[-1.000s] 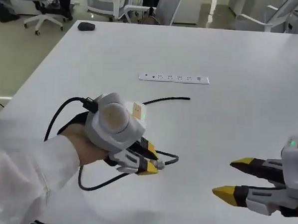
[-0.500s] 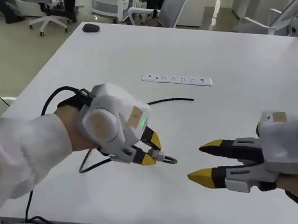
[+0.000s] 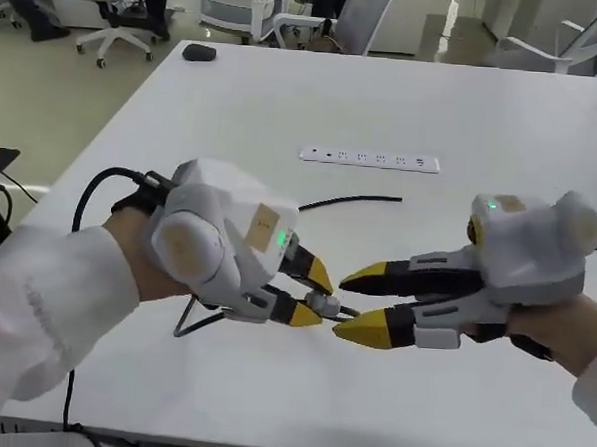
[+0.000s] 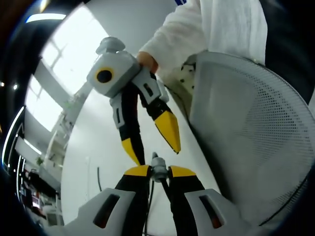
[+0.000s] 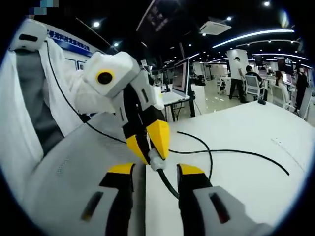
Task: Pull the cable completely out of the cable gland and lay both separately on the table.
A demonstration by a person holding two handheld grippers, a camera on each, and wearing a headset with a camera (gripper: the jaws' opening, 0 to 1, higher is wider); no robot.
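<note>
Two claws at the cable gland (image 3: 326, 305)
My left claw (image 3: 321, 299) is clamped on it; my right claw (image 3: 340, 306) stands with jaws apart around the cable (image 3: 350, 199) just beside.

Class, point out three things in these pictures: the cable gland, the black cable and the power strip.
cable gland (image 4: 157, 169), left gripper view, on its grey body.
black cable (image 3: 365, 198), head view, on its straight free stretch.
power strip (image 3: 370, 159), head view, on the middle of its white top face.
</note>
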